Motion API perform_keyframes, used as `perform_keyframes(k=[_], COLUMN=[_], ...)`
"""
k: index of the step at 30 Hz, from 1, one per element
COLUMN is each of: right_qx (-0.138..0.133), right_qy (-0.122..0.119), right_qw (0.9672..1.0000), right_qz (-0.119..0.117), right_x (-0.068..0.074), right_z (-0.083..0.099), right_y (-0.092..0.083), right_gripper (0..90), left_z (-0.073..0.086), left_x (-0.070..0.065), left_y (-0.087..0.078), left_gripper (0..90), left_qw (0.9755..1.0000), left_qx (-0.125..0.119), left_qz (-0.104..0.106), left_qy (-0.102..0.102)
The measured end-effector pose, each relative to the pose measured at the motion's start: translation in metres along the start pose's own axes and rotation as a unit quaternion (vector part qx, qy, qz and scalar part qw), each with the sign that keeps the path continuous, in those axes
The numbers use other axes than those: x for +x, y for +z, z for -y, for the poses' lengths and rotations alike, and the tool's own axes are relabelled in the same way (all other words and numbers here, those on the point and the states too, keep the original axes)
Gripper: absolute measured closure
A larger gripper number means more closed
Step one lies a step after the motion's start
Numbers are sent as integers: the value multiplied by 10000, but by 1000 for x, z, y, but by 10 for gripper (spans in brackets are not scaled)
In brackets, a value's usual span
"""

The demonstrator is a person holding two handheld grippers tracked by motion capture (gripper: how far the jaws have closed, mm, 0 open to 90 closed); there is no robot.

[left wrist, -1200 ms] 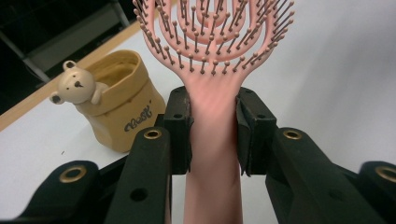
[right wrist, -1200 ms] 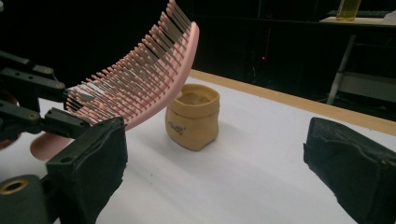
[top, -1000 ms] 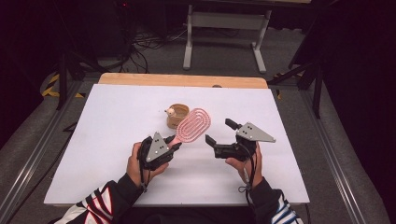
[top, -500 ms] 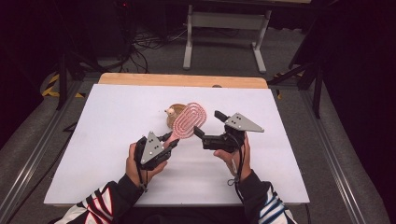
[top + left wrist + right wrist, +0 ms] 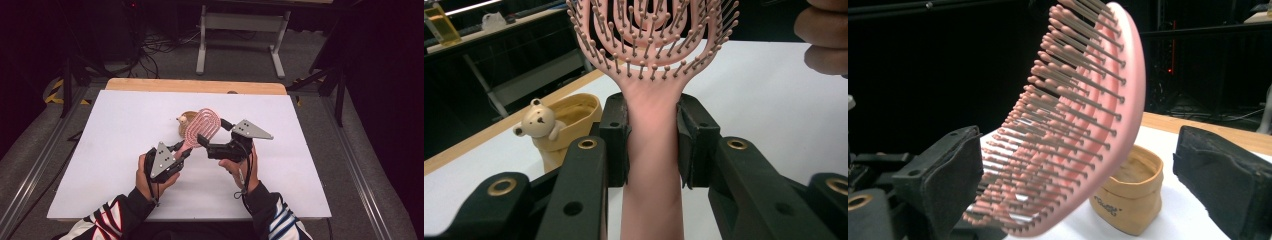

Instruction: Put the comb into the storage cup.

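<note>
Brush: pink vented hairbrush [image 5: 199, 128] held off the white table [image 5: 100, 150], above mid-table, just in front of the small tan bear cup [image 5: 184, 121].
Left grip: left gripper [image 5: 651, 142] clamped on the brush handle; both pads are pressed flat on the handle sides, just below the neck. Also seen in high view [image 5: 181, 152].
Right grip: right gripper [image 5: 1075, 190] spread wide, pads set either side of the brush head w/ clear gaps; nothing is pinched. In high view [image 5: 212, 135] it sits at the head's right edge.
Done: brush is lifted and secured by the handle; right jaws are brought round the head.
Left: head not yet gripped by the right jaws. Judged as a handover or two-handed hold approx. halfway; closing on the head is still needed, then whatever placement follows, poss. toward the cup, cannot be told.
Axis: long axis runs handle-to-head, from near-left to far-right in high view, tilted up off the table.
Pointing: head end is aimed away from the person and up; handle end low, toward the left hand [image 5: 150, 175].
Bristles: faced toward the person's side, as seen in left gripper view; head is seen edge-on and curved in right gripper view.
</note>
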State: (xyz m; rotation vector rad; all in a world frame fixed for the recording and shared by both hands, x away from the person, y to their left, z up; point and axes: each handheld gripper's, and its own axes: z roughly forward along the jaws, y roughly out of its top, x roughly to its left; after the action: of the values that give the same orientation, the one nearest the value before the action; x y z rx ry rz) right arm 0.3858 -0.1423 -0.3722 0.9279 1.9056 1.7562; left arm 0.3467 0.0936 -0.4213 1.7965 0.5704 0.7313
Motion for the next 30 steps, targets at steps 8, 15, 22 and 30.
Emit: perform_keyframes(k=[8,15,22,30], right_qx=[-165,-249,-364,-600], right_qy=[277,437,973,1030], right_qw=[9995,9987,9940,9922], right_qz=[-61,-43,-334,-351], right_x=[-9,-10,-10,-4], right_z=[0,3,7,10], right_y=[-4,-6,-7,-14], right_gripper=[169,318,559,629], left_z=[2,4,6,9], left_x=[-6,-12,-14,-16], left_y=[3,8,11,16], left_gripper=[699,699,699,698], left_qw=[9999,9997,9994,9988], left_qx=[70,155,235,350], left_qz=[83,135,188,186], left_qy=[116,156,192,282])
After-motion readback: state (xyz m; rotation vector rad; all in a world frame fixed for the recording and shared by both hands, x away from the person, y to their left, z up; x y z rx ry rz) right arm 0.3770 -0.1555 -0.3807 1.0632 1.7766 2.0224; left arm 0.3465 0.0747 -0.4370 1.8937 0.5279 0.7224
